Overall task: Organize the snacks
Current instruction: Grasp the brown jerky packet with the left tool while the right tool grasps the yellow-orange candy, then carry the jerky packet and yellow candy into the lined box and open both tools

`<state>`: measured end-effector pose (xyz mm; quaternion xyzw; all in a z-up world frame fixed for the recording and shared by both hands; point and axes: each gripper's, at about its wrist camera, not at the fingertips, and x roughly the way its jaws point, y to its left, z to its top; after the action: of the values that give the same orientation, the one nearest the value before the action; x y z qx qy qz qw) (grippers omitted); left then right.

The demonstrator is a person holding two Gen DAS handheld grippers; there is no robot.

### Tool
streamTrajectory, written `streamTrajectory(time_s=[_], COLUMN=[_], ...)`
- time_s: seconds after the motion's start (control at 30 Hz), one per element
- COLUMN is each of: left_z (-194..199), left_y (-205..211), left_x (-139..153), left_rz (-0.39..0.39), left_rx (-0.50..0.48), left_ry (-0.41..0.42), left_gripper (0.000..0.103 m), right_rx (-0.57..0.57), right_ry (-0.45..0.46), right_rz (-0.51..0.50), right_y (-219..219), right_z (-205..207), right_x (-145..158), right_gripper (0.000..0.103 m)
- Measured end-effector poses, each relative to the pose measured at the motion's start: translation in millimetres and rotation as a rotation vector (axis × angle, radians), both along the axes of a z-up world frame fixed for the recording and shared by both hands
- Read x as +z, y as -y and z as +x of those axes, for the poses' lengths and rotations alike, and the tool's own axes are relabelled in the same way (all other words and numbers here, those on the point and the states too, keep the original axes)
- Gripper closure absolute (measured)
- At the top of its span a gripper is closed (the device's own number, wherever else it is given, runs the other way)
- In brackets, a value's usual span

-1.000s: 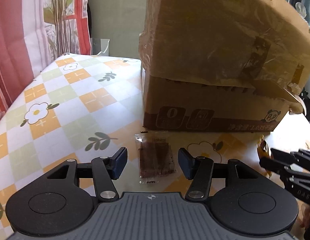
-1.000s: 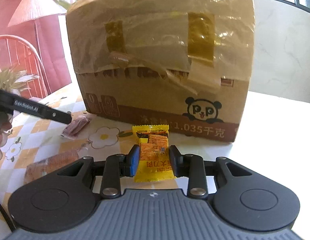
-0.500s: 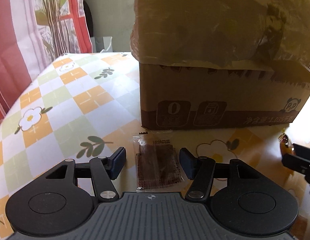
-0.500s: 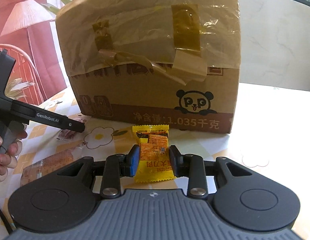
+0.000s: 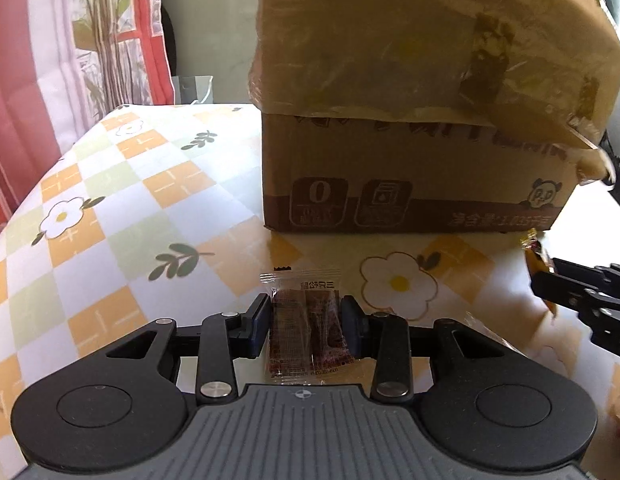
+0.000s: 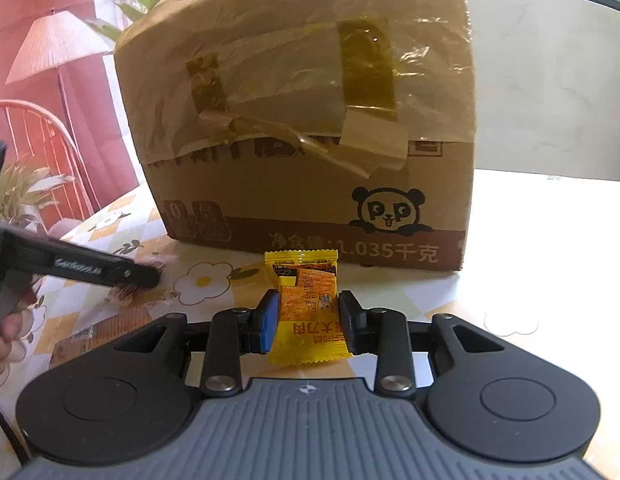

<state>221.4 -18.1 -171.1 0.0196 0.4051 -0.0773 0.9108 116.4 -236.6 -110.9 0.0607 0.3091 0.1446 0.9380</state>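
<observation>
My left gripper (image 5: 306, 322) is shut on a clear packet with a dark brown snack (image 5: 305, 326), low over the checked tablecloth (image 5: 109, 216). My right gripper (image 6: 308, 320) is shut on a yellow cracker packet (image 6: 305, 308) and holds it in front of the taped cardboard box (image 6: 301, 128). The box (image 5: 422, 120) stands just beyond both grippers. The right gripper's fingers (image 5: 582, 292) show at the right edge of the left wrist view, the left gripper's fingers (image 6: 89, 268) at the left of the right wrist view.
Another clear packet with a brown snack (image 6: 89, 332) lies on the cloth to the left of my right gripper. A red curtain (image 5: 37, 60) and a chair (image 6: 33, 148) stand past the table's left edge. A pale wall (image 6: 550, 80) rises behind the table.
My left gripper has closed on the brown snack packet, which earlier lay between open fingers. The right gripper still holds the yellow packet and has moved slightly closer to the box.
</observation>
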Motion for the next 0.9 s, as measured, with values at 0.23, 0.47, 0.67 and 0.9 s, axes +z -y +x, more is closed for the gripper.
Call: streamTrajectory(time_s=[0.23, 0.47, 0.67, 0.9], left_z=[-26, -34, -37, -34], left_y=[-6, 0, 0, 7], left_x=[10, 14, 26, 73], left_rz=[-0.051, -0.044, -0.052, -0.059], left_rx=[0.023, 0.007, -0.003, -0.071], left_ry=[0.024, 0.039, 0.077, 0.187], left_gripper=[0.063, 0.063, 0.063, 0.063], right_rx=[0.007, 0.019, 0.012, -0.019], right_ry=[-0.005, 0.002, 0.030, 0.108], right_rz=[-0.005, -0.021, -0.044, 0.011], right_y=[-2, -3, -5, 9], right_z=[0, 0, -6, -32], right_x=[0, 1, 6, 50], right_gripper=[0.069, 0.069, 0.069, 0.069])
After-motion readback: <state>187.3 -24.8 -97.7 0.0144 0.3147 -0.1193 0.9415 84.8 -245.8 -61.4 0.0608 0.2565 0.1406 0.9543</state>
